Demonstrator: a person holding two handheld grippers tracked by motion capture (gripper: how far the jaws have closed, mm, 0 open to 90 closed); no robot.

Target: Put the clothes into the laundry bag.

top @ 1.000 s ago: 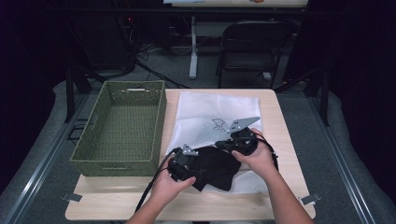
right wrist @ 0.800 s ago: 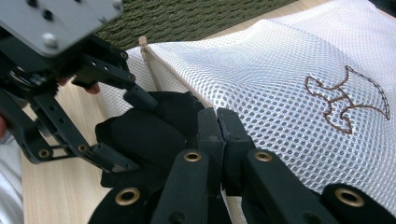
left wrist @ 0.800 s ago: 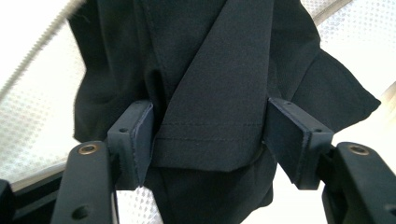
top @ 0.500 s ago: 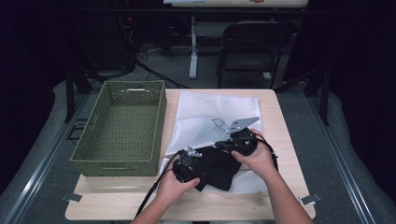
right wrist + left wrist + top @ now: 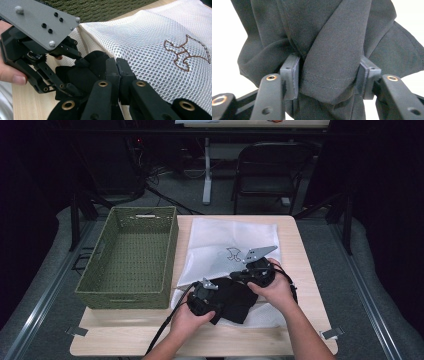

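Far left on the wooden surface point(image 5: 295, 340) sits a green woven basket point(image 5: 131, 257), open side up. Just right of it lies a white mesh bag point(image 5: 225, 240) w/ a brown stitched emblem point(image 5: 233, 253), flat, its near end under the hands.

A black cloth point(image 5: 232, 301) lies bunched on the near end of the bag, between the two hands. The left gripper point(image 5: 329, 76) — held at the cloth's left edge — has its jaws about half open and they have just been closing; a hemmed fold of the cloth fills the gap, pads touching it on both sides.

The right gripper point(image 5: 116, 65) is at the cloth's far right edge, by the bag. Its jaws are pressed together, tips at the seam where cloth meets mesh — can't tell if any fabric is pinched between them.
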